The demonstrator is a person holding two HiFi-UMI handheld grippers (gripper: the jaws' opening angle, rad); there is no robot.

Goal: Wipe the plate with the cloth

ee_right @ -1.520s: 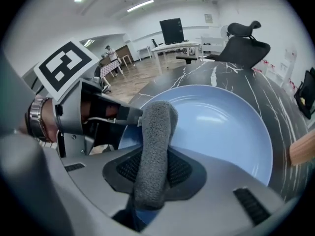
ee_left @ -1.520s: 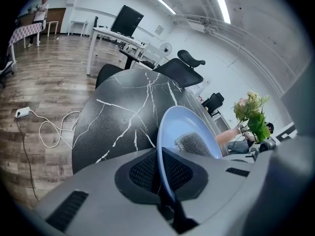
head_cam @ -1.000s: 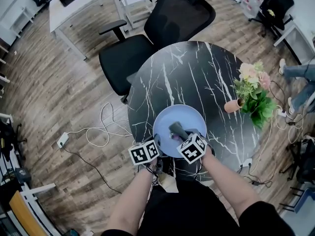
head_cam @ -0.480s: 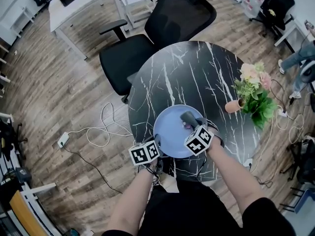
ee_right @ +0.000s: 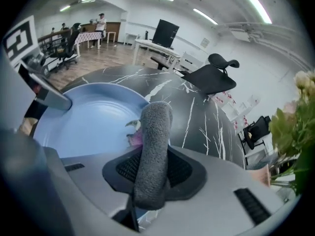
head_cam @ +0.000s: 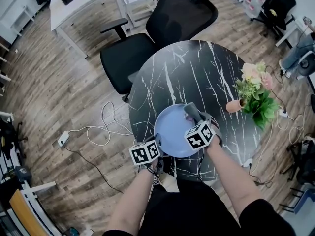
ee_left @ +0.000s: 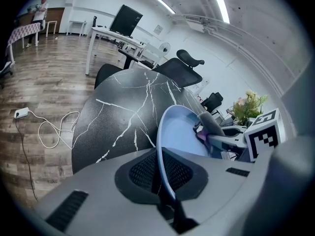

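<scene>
The blue plate [head_cam: 170, 132] sat at the near edge of the round black marble table [head_cam: 197, 68], right in front of the person. The left gripper [head_cam: 156, 144] was clenched on the plate's near-left rim, the thin edge running between its jaws. The right gripper [head_cam: 193, 118] was clamped on a rolled grey cloth [head_cam: 190, 110], which stuck out past the jaws with its tip at the plate's far-right rim. Potted flowers [head_cam: 253, 95] stood near the table's right edge, and a black office chair [head_cam: 162, 28] was at its far side.
</scene>
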